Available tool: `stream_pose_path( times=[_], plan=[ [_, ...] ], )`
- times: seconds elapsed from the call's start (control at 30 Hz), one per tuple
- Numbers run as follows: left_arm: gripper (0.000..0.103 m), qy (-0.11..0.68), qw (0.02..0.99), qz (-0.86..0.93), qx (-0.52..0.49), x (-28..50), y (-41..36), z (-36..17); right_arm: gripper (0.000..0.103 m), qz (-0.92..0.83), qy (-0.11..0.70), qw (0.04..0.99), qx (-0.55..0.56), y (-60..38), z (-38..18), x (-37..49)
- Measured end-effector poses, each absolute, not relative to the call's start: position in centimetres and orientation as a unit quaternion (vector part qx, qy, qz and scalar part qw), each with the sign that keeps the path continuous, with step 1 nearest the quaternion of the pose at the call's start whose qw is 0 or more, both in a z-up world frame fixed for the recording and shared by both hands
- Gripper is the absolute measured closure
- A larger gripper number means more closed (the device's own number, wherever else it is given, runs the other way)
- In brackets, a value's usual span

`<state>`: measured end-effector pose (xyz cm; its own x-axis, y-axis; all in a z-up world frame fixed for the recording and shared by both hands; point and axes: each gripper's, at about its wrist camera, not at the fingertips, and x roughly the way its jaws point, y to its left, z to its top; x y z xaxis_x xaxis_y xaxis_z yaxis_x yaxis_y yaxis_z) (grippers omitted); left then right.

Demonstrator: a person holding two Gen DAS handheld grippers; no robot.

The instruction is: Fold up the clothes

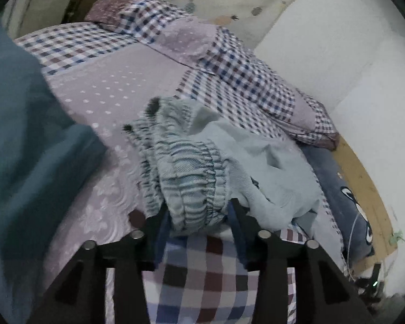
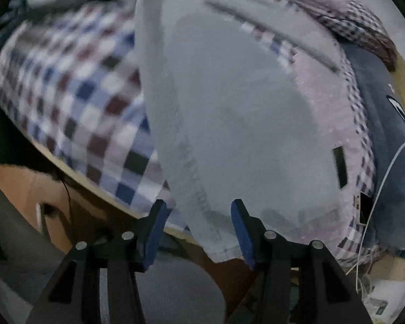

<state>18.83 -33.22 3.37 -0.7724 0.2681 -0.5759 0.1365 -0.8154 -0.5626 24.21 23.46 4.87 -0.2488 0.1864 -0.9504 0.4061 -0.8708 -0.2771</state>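
The left gripper [image 1: 198, 216] has its jaws part-way apart with the bunched, striped elastic waistband [image 1: 194, 183] of a pale blue-grey garment [image 1: 256, 167] filling the gap; the blue pads [image 1: 235, 221] appear to press the gathered cloth, so it reads as clamped on the waistband. The right gripper [image 2: 197, 221] hangs with its jaws apart over the hem end of the same garment, one pad [image 2: 240, 221] standing over the cloth and the other just off its side edge, no fold pinched between them as far as the blurred view shows. Taking the checked bedcover [image 1: 202, 278] as the landmark: the garment lies on top of it, heaped at the waistband end and spread flat and long toward the cover's near edge, where its hem overhangs the wooden bed frame [image 2: 100, 189]. Beyond the garment on the cover sit a matching checked pillow [image 1: 229, 62] and, off the cover's far side, a dark blue cushion [image 1: 345, 205]; a teal blanket [image 1: 21, 140] borders the cover's other side. To do this step well, I would judge that the right gripper should settle squarely on the hem corner and close on both layers before either hand lifts, then both should draw the cloth taut so it lies flat for folding.
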Motion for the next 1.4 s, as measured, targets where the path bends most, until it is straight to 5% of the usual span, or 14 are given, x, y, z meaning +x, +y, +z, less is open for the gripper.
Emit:
stream_pose_path(
  times=[0.13, 0.2, 0.23, 0.43, 0.73, 0.83, 0.9, 1.17, 1.4],
  plan=[
    [0.056, -0.315, 0.011, 0.901, -0.299, 21.5, -34.0, 5.4, 0.052, -0.728, 0.292, 0.051, 0.619, 22.3, 0.7, 25.0],
    [0.051, -0.317, 0.016, 0.907, -0.275, 22.7, -34.1, 6.6, 0.070, -0.715, 0.325, 0.028, 0.619, 22.2, -0.7, 25.3],
    [0.049, -0.318, 0.021, 0.910, -0.265, 22.8, -33.9, 7.1, 0.090, -0.718, 0.322, 0.021, 0.617, 22.5, -0.5, 25.4],
    [0.046, -0.310, 0.060, 0.920, -0.230, 21.3, -31.8, 9.3, 0.100, -0.766, 0.273, -0.006, 0.582, 24.9, 6.2, 26.8],
    [0.045, -0.263, 0.083, 0.935, -0.225, 13.2, -30.6, 11.9, 0.101, -0.820, 0.344, -0.080, 0.450, 27.5, 23.7, 19.2],
    [0.043, -0.259, 0.056, 0.936, -0.232, 10.5, -34.1, 12.6, 0.101, -0.823, 0.371, -0.101, 0.417, 27.4, 25.7, 14.5],
    [0.032, -0.270, 0.042, 0.931, -0.242, 8.8, -36.8, 12.6, 0.101, -0.824, 0.389, -0.113, 0.397, 27.4, 26.8, 10.9],
    [0.033, -0.314, 0.107, 0.848, -0.413, 2.6, -41.2, 5.8, 0.101, -0.817, 0.438, -0.121, 0.355, 26.6, 26.2, -4.7],
    [0.034, -0.329, 0.094, 0.790, -0.509, 0.4, -41.0, 2.6, 0.101, -0.817, 0.453, -0.114, 0.337, 24.2, 26.6, -9.6]
  ],
)
